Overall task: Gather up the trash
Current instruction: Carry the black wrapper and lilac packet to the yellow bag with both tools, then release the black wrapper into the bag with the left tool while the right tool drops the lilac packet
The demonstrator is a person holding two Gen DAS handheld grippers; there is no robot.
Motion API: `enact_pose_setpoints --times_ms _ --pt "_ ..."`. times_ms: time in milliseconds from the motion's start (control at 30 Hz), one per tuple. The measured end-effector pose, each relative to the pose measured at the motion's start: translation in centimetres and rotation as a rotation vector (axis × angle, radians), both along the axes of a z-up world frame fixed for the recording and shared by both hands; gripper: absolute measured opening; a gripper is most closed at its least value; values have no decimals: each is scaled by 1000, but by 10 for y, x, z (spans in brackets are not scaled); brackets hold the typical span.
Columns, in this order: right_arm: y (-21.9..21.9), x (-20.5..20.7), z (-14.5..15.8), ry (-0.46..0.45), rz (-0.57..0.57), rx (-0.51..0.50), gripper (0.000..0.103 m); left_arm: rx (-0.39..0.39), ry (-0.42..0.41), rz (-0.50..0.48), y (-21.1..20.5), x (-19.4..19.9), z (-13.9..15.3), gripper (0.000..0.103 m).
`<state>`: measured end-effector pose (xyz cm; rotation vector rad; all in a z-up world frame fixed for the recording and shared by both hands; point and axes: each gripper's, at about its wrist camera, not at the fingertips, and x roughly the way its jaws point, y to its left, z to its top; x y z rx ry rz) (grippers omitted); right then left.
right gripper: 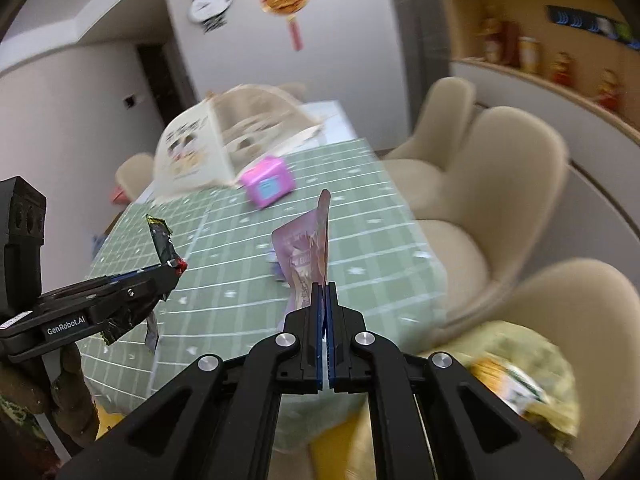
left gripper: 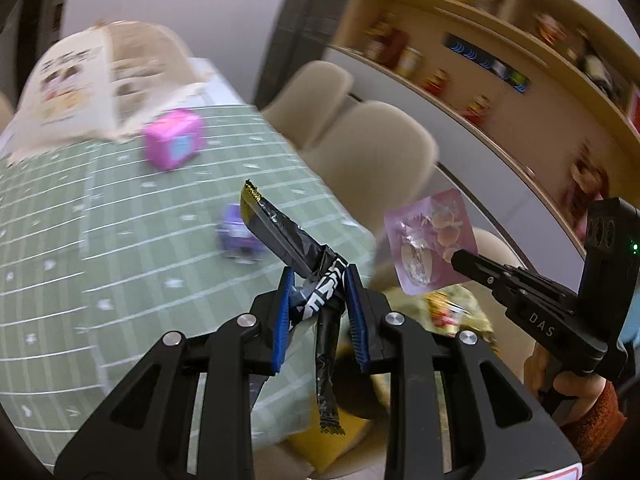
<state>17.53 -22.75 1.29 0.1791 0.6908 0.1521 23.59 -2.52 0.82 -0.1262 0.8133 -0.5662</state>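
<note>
Both grippers are loaded and lifted clear of the table (left gripper: 100,240), just off its near edge. The left gripper (left gripper: 318,292) has its jaws pinching a crumpled black wrapper (left gripper: 280,232); the wrapper's long axis runs up and away over the green cloth, with a twisted tail hanging down between the fingers. The right gripper (right gripper: 324,292) has its jaws pressed together on a pink wrapper (right gripper: 308,248), thin film standing upright and edge-on to its own camera; from the left wrist view the same wrapper shows flat-faced beside the near right corner of the table. The key relation: below and to the right of both grippers, off the near right corner, sits a yellowish bag (right gripper: 520,384) holding printed wrappers, blurred, so whether it is the trash bag is a judgement only. The right gripper looks nearer to it, the left a little further back over the table edge. Still on the table: a pink box (left gripper: 174,144) toward the far edge and a small purple item (left gripper: 240,236) mid-table, too blurred to identify, possibly more trash.
</note>
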Motion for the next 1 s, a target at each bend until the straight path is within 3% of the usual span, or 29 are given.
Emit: enact_pose_setpoints --times_ms 300,533,800,1000 --pt "-110 -84 -12 7 -233 -1 4 -13 55 -248 -127 -38 -18 25" --pt "-150 -117 -26 28 -329 -13 4 -44 97 -369 -197 -47 -38 25" --pt "-170 -134 -38 46 -364 -19 4 -37 187 -360 -211 -42 -67 54" --pt "-159 -116 -47 54 -315 12 4 -31 156 -277 -178 -39 -59 62"
